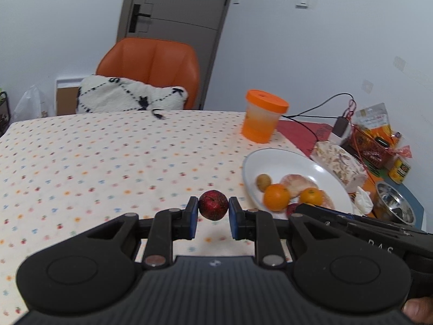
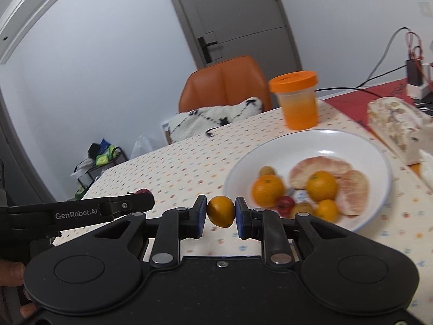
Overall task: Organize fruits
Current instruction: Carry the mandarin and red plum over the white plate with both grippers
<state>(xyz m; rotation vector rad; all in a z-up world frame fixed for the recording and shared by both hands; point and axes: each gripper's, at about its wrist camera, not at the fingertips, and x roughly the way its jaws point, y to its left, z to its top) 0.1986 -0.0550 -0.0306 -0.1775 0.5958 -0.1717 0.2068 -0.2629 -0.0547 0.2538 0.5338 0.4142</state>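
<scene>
The left gripper (image 1: 213,218) is clamped on a small dark red fruit (image 1: 213,205), apple-like with a stem dimple, pinched between its blue pads (image 1: 192,218) and held clear above the dotted tablecloth (image 1: 108,162), just left of the white plate (image 1: 281,159). The right gripper (image 2: 220,216) is clamped on a small orange citrus fruit (image 2: 220,211), likewise lifted off the cloth and just beside the near-left rim of the white plate. On the plate lie two oranges (image 2: 268,191), a smaller orange citrus piece (image 2: 327,210), a small red fruit (image 2: 285,204), two small brownish fruits (image 2: 266,171) and peeled pale pink citrus segments (image 2: 319,170); several of these touch one another. Right of the plate stands a patterned tissue pack (image 1: 338,163), and further right a steel bowl (image 1: 395,203) and a yellow can (image 1: 401,168). Behind the plate, an orange-lidded plastic jar (image 1: 263,115) stands upright on the cloth. Beyond the jar a black cable (image 1: 319,107) runs over a red mat (image 1: 303,132). Past the far table edge, left of the plate, an orange chair (image 1: 151,65) carries a white cushion with black markings (image 1: 130,97), with a grey door (image 1: 176,13) behind.
</scene>
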